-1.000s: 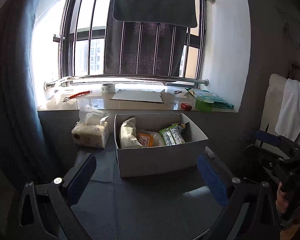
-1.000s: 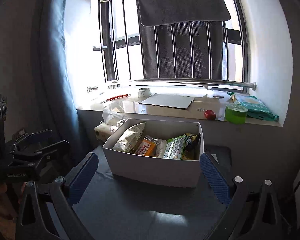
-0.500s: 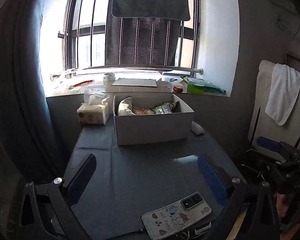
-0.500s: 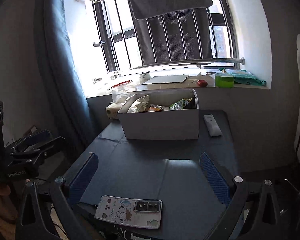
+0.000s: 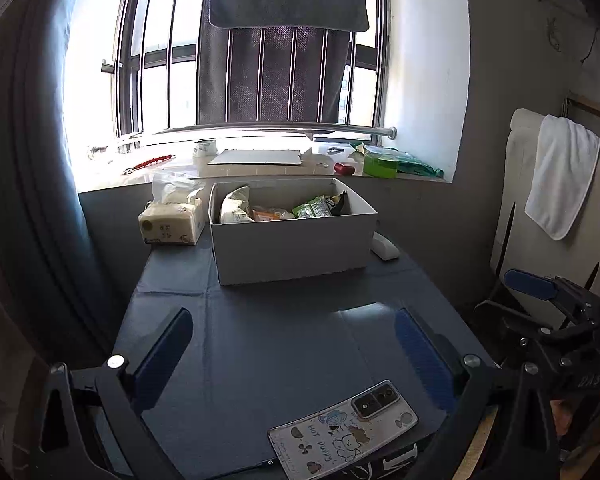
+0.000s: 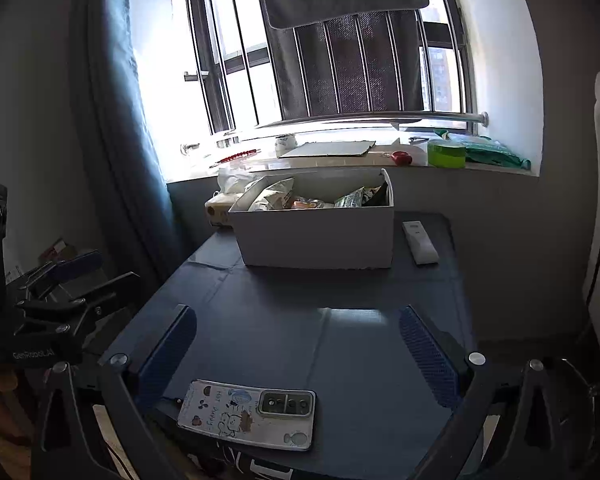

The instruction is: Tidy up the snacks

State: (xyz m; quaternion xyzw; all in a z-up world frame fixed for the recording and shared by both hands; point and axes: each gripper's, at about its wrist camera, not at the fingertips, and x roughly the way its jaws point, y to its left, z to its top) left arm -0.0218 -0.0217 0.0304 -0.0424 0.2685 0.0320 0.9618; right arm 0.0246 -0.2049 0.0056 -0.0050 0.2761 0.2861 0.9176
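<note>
A: What was laid out, from the largest thing down?

B: A dark blue table (image 5: 284,332) was seen under the window, with a white box (image 5: 296,240) set at its far end. Snack packets (image 5: 236,210) were stood inside the box, a tissue pack (image 5: 172,226) just beside it. A white remote (image 6: 420,242) was placed near the box, a phone (image 6: 248,414) at the near edge.

A: And the grippers?

B: The left gripper (image 5: 292,360) and right gripper (image 6: 296,356) were both held with fingers wide apart; nothing was gripped.

A: Which step was in hand?

B: The packing was judged finished. No loose snack was seen, so little more than setting the grippers down would be called for.
</note>
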